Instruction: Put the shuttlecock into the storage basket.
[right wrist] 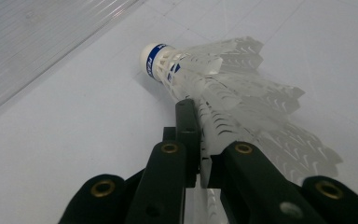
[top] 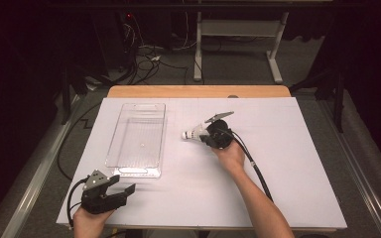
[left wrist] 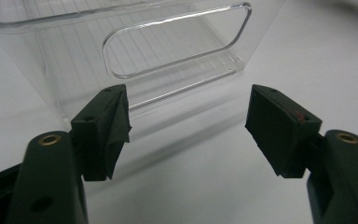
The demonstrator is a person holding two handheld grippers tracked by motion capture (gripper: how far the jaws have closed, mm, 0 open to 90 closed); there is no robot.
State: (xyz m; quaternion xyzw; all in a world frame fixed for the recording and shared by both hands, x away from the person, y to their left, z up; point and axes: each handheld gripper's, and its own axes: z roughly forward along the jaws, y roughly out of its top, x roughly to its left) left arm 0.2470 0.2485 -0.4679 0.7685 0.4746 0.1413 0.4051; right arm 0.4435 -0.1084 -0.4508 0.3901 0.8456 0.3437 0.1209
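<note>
On the white table (top: 278, 163) in the high view, the right gripper (top: 206, 135) is pinching a shuttlecock (top: 192, 133) at about three o'clock from the clear tray (top: 129, 171), cork pointing toward the tray; the forearm is reaching in from six o'clock with the wrist bent left. The left gripper (top: 124, 191) is resting near the tray's six o'clock end.

In the left gripper view, the jaws are standing wide apart with nothing between them, facing the tray's handle slot (left wrist: 177, 42).

In the right gripper view, the jaws are clamping only the thin feather skirt (right wrist: 242, 98) (not the cork (right wrist: 150, 55)). I judge the feathers could crush or slip free during the lift.
</note>
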